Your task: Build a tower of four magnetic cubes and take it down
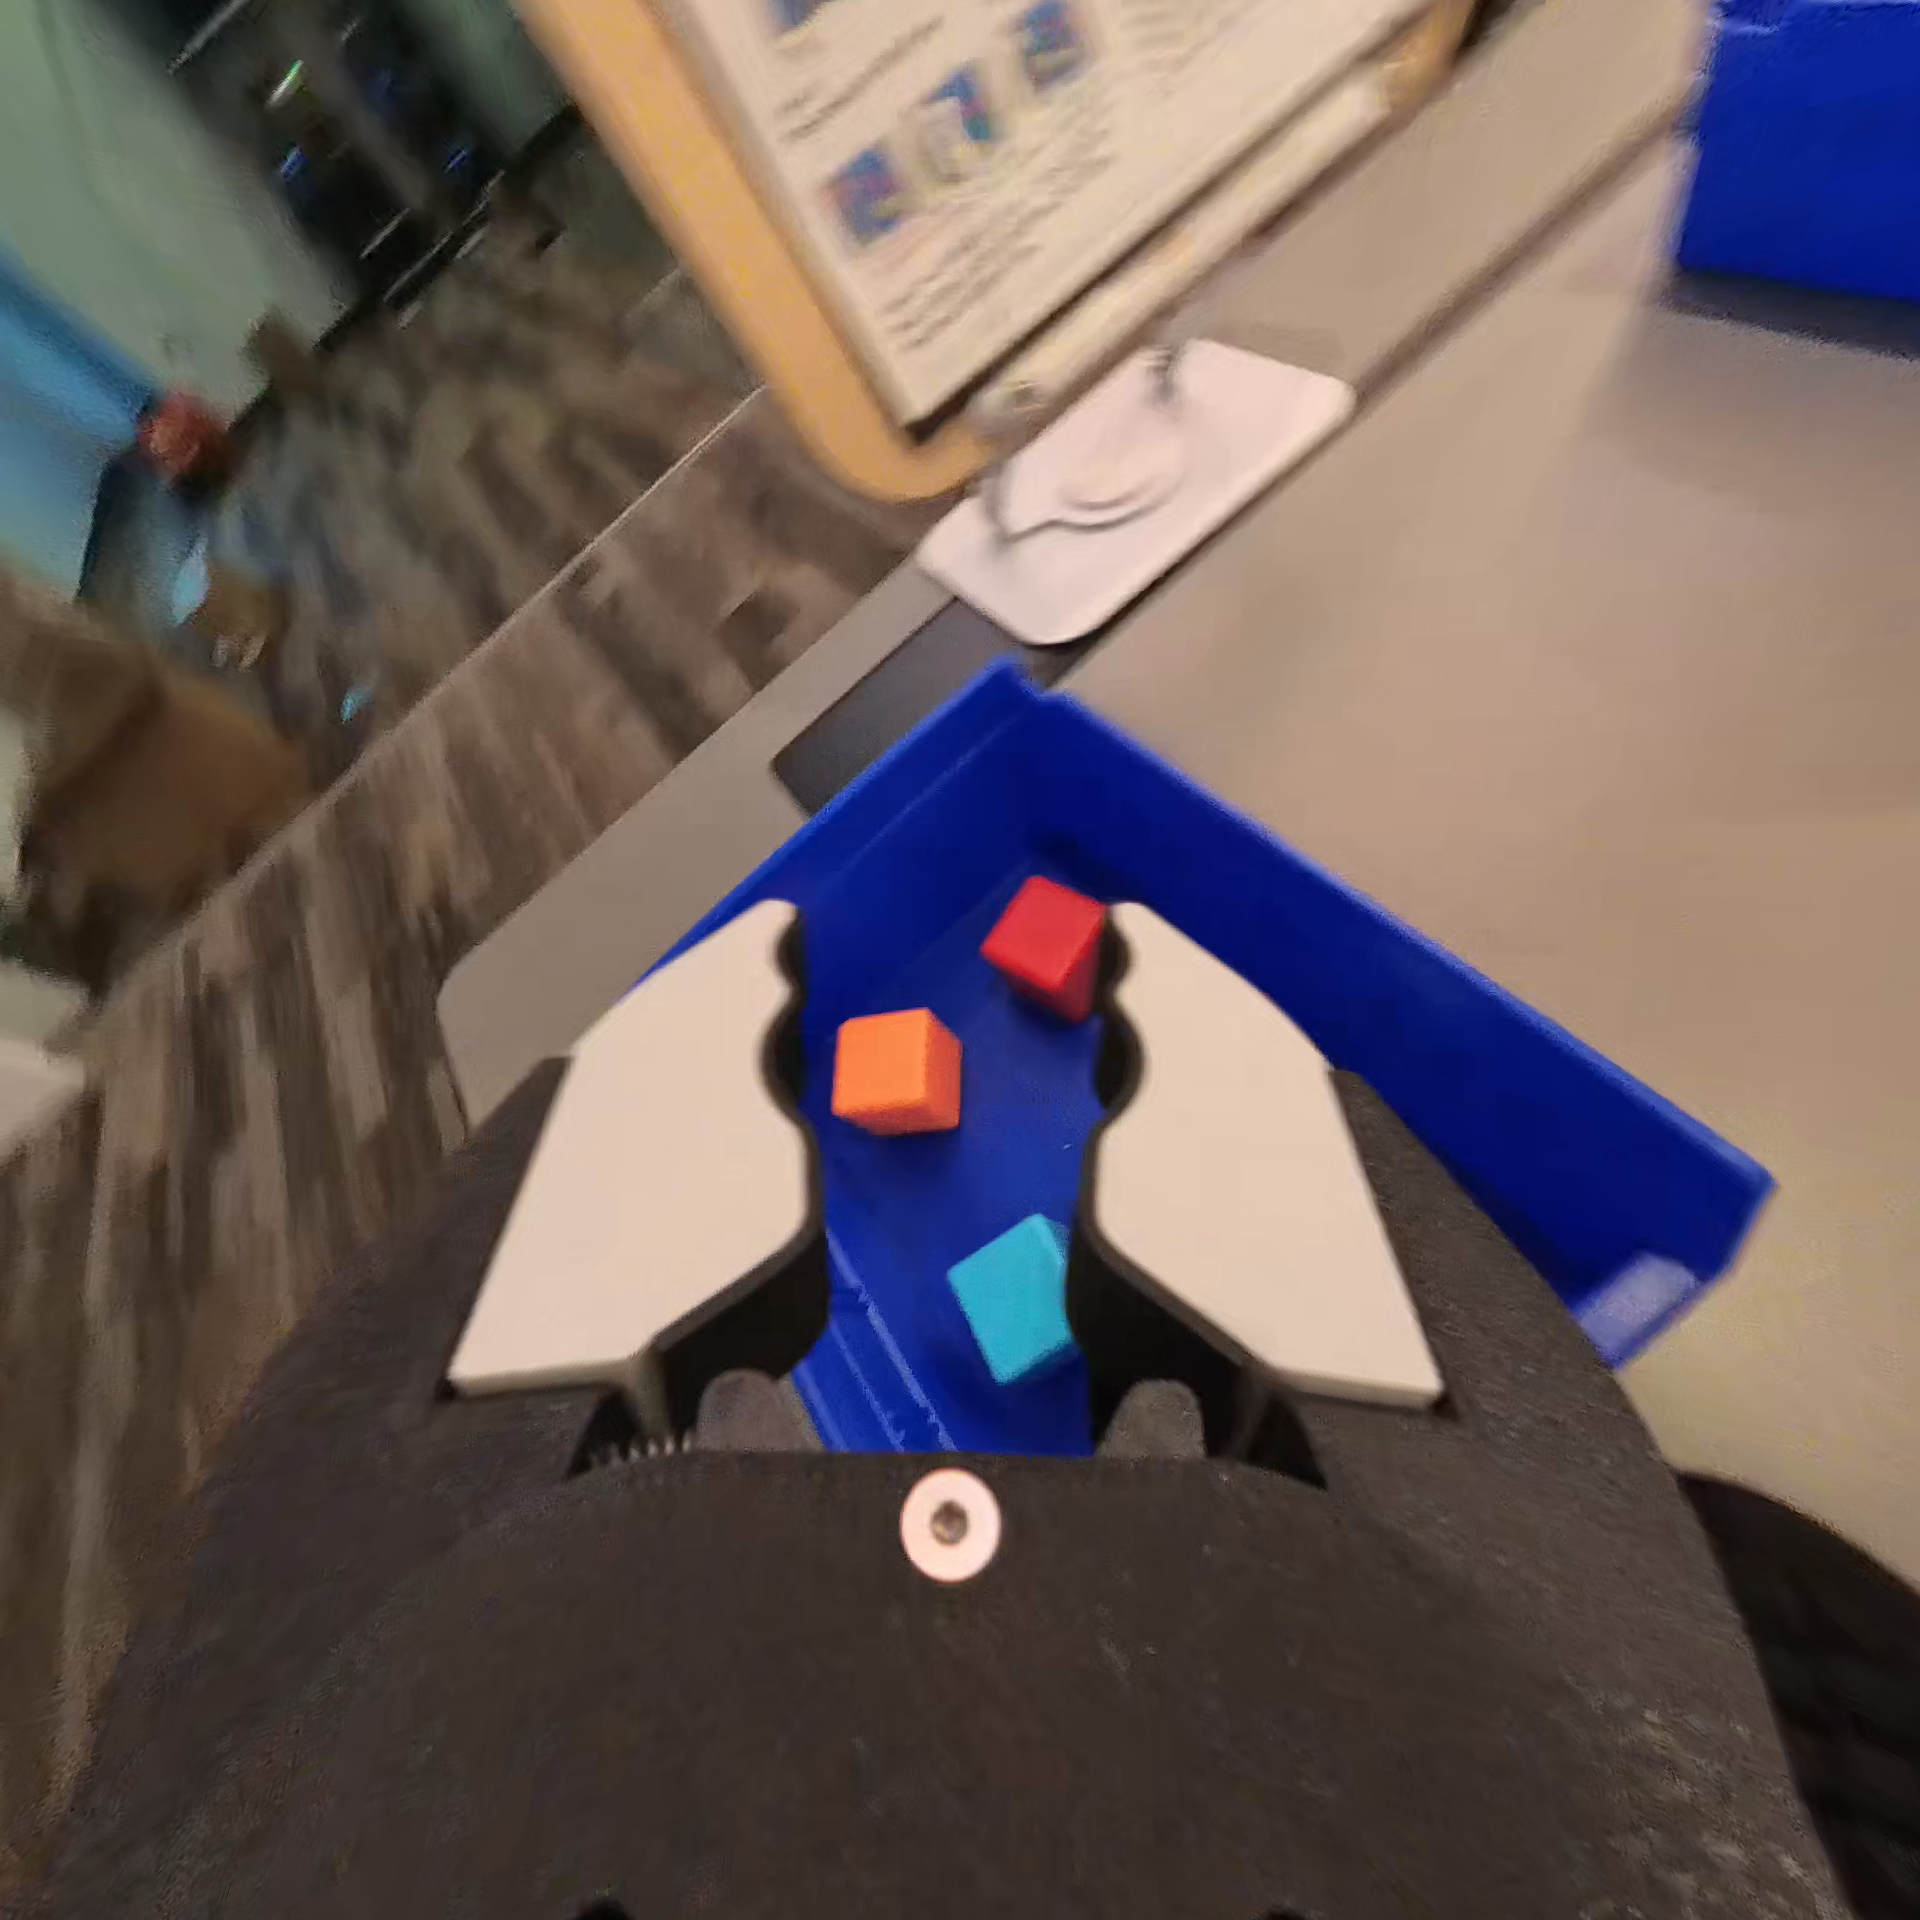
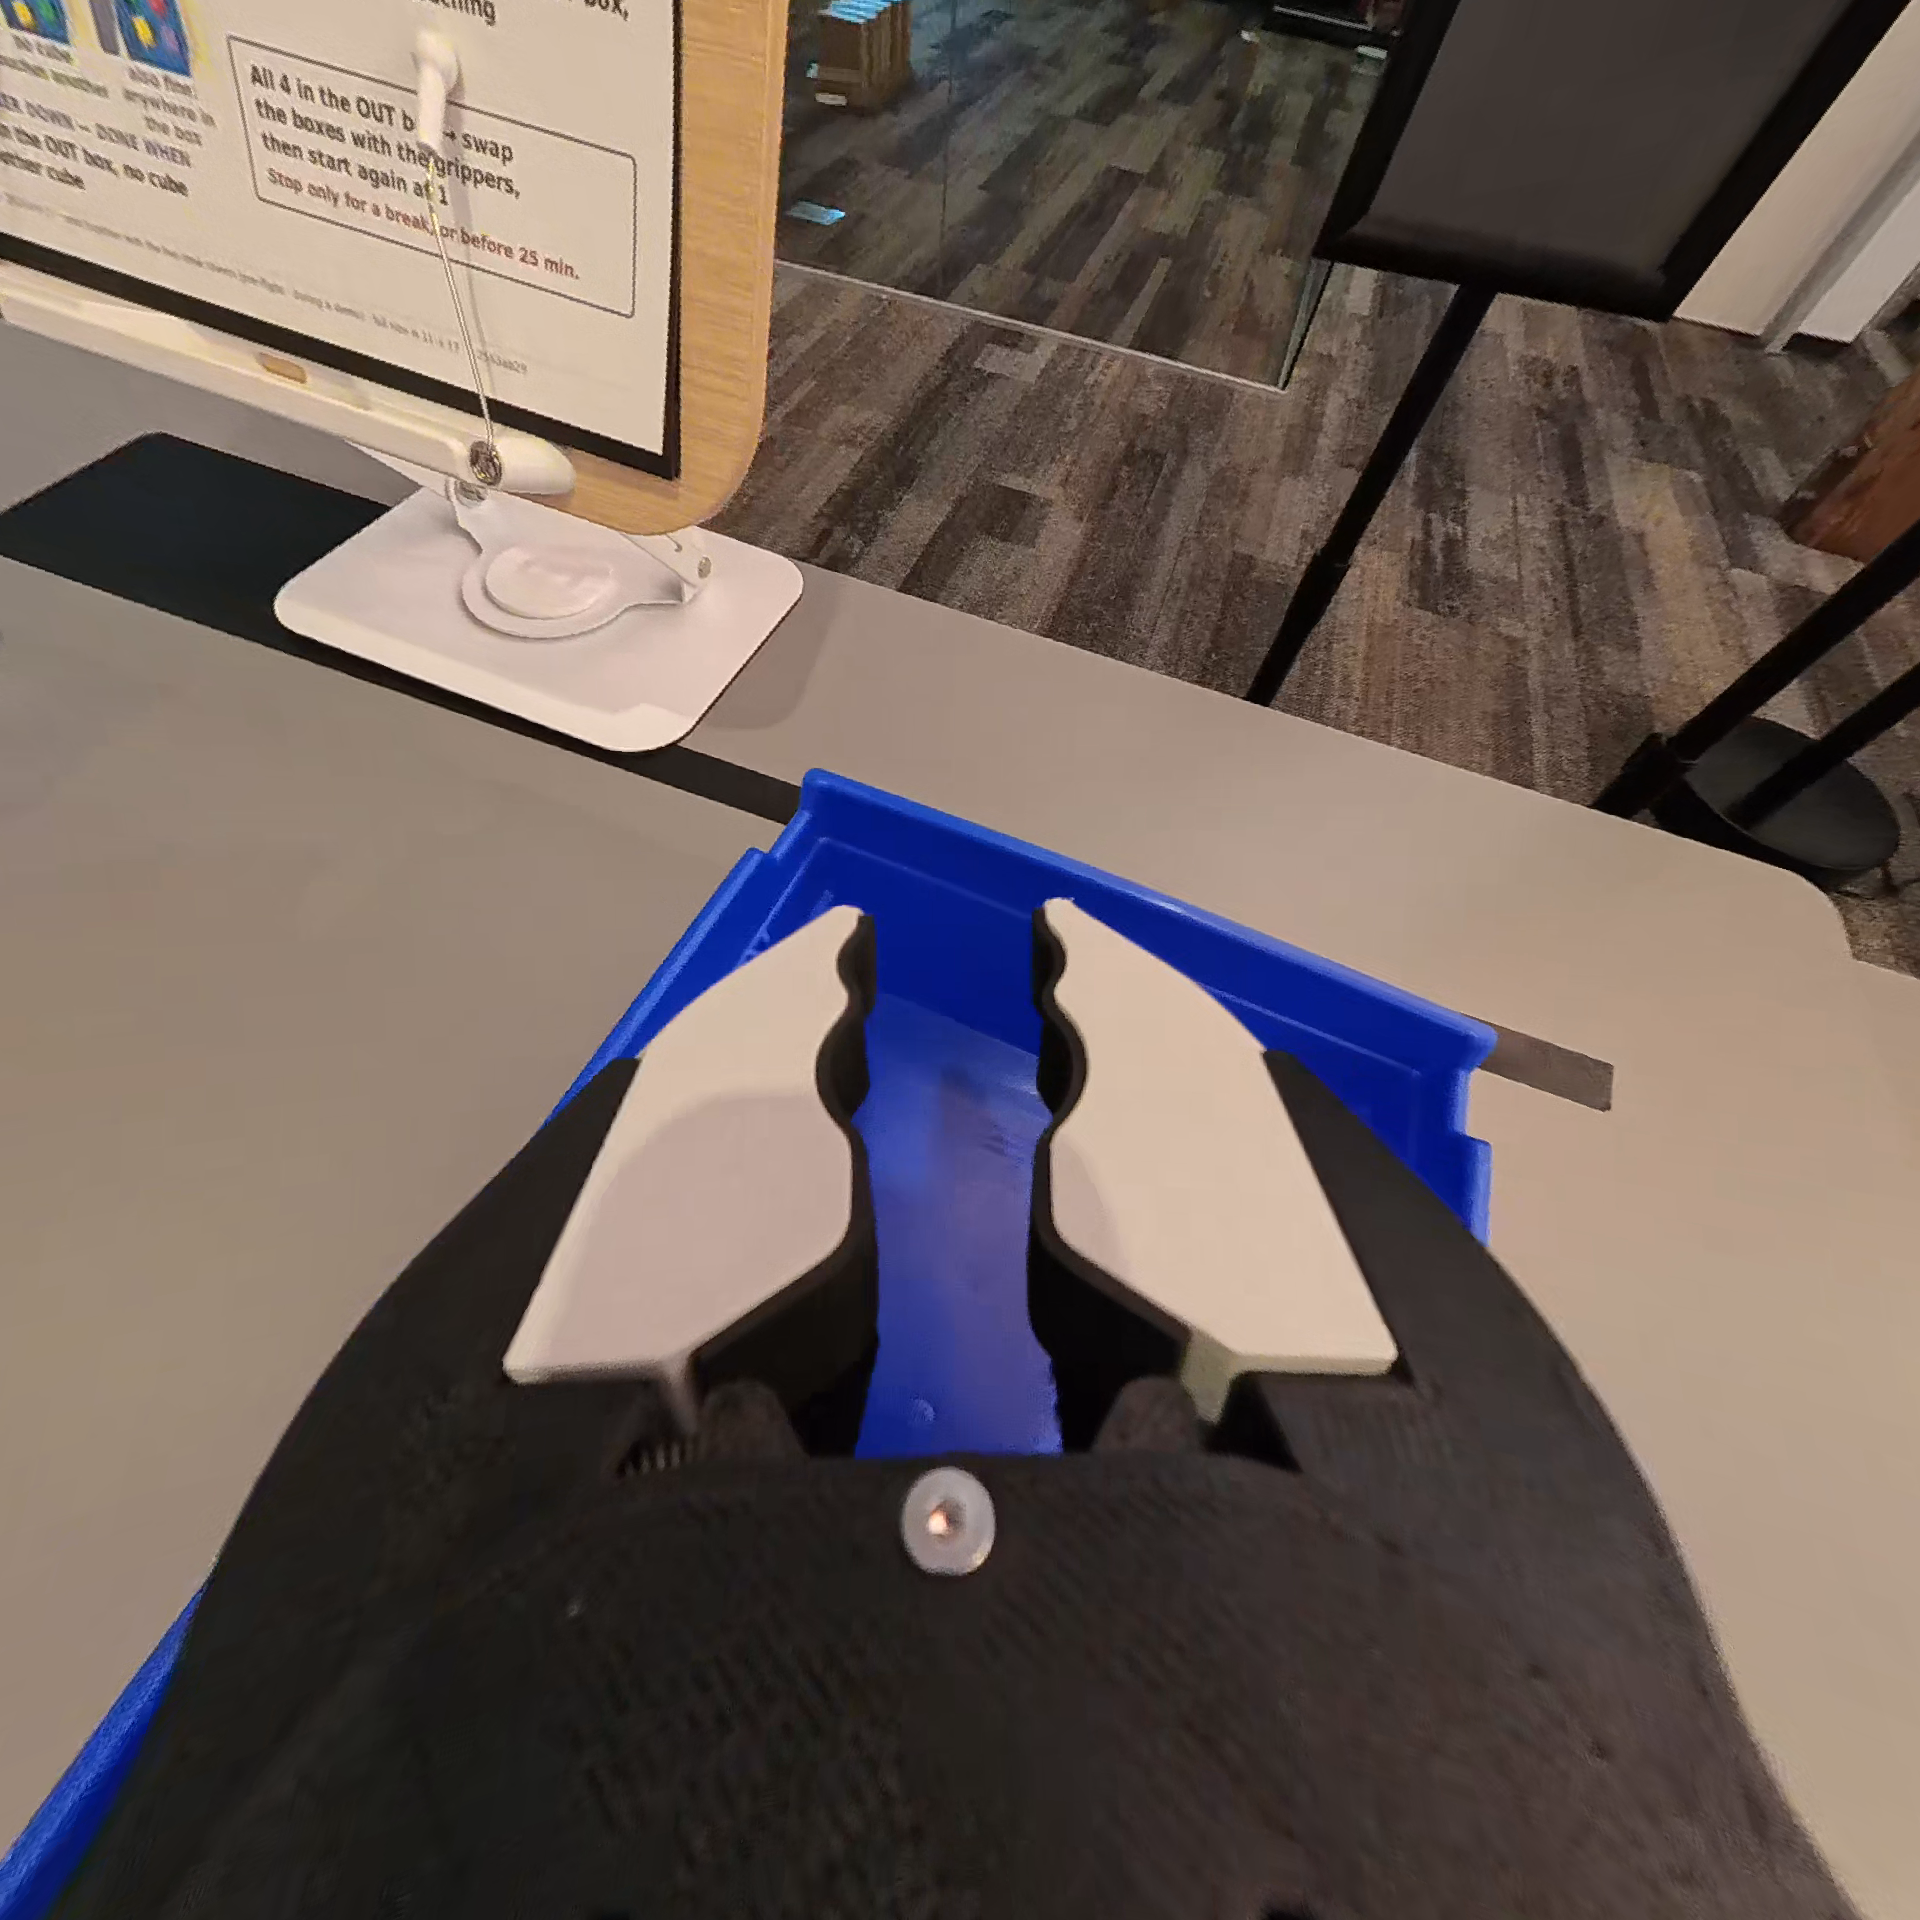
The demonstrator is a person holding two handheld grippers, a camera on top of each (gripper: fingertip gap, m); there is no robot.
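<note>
Grey table (image 2: 312,987). My left gripper (image 1: 951,935), jaws apart, empty, hangs over a blue bin (image 1: 1351,987): red cube (image 1: 1039,940), orange cube (image 1: 894,1070), teal cube (image 1: 1013,1299) loose inside. Right gripper (image 2: 951,935), also apart and empty, over a second bin (image 2: 1247,977); no cubes visible there.

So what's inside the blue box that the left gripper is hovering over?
Three loose cubes lie on the floor of the blue box: a red cube, an orange cube and a light blue cube. None are stacked. The left gripper covers the box's near part, so more could be hidden.
</note>
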